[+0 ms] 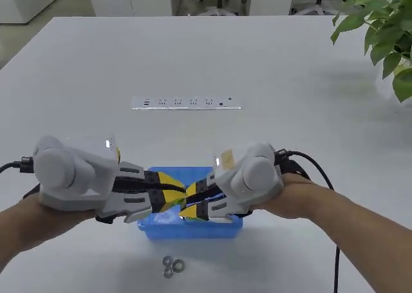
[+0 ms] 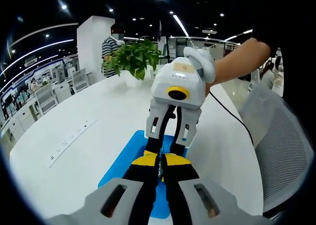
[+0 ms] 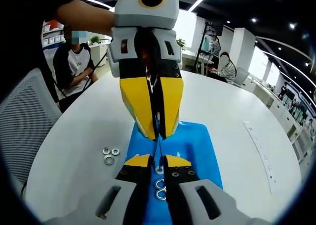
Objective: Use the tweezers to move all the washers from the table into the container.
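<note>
**Tweezers pinched between both grippers above the container: a slip is looming**

The left gripper (image 3: pixel 157 132) and the right gripper (image 3: pixel 158 161) are meeting tip to tip directly over the blue container (image 3: pixel 193 145). Each is showing its jaws drawn almost fully together on the thin tweezers (image 3: pixel 158 147), as far as the narrow gap is letting me judge.

The main risk is coming from that shared grip. If either side is loosening before the other is gripping squarely, the slim, smooth metal could be twisting or dropping into the container. A skewed hold would also be leaving the tips pointing off line for picking.

Three washers (image 1: pixel 172 265) are lying just outside the container, on the side nearest the person, bunched and touching. They are small, flat, shiny rings on a smooth, pale table (image 1: pixel 270 67). A tweezer tip pushing at one could be skidding it or scattering its neighbours.

More washers (image 3: pixel 160 188) are lying inside the container. It is looking like shallow, glossy plastic, rectangular with low walls, so a ring released from too high could be bouncing out.
</note>
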